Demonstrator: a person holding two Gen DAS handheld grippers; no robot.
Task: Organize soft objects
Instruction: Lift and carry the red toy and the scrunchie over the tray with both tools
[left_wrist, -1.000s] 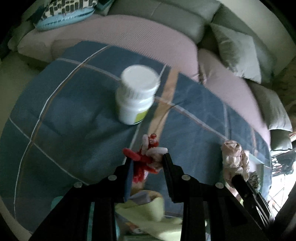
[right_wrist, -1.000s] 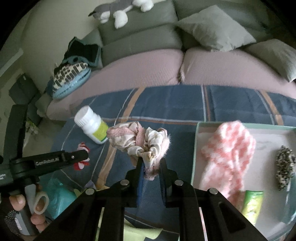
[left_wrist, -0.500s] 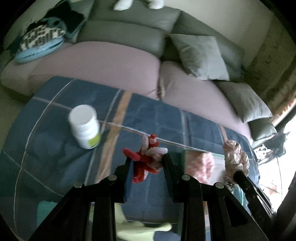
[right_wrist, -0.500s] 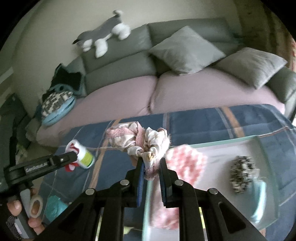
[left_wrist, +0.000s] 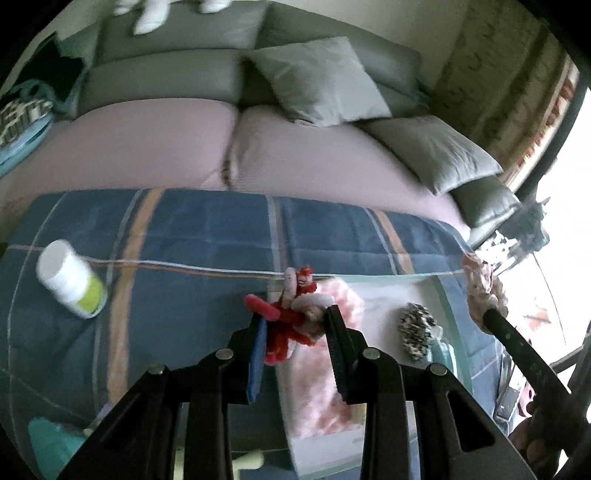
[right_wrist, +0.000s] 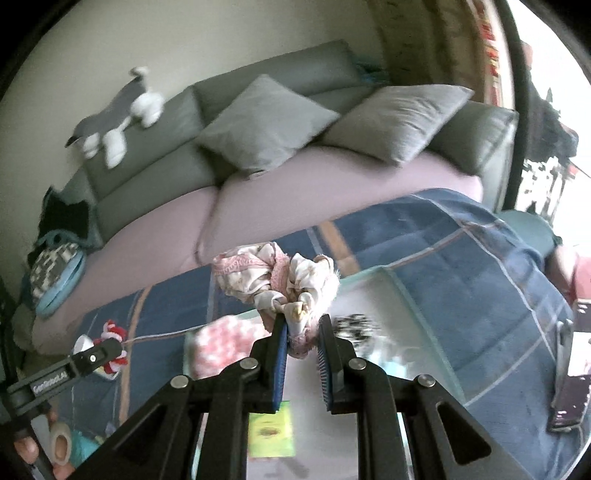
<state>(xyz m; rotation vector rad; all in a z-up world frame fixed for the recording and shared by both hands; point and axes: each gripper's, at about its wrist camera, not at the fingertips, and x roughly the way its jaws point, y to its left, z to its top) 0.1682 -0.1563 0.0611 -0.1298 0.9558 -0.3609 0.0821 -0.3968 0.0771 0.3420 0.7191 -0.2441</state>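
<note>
Left tongs (left_wrist: 293, 325): clamped on the red and white soft toy (left_wrist: 291, 317), held in the air over the near edge of the clear tray (left_wrist: 448, 306).
Right tongs (right_wrist: 301, 326): clamped on the pale pink scrunchie bundle (right_wrist: 273, 278), held above the same tray.
Change from a second ago: both sets of tongs have been carried sideways from over the blue plaid blanket (left_wrist: 192, 229) to the tray; the grips are unchanged.
White bottle (left_wrist: 70, 284): now far to the left in the left wrist view, lying on the blanket.
Tray contents: pink knitted piece (right_wrist: 218, 343) and speckled scrunchie (left_wrist: 417, 328) are seen inside.
</note>
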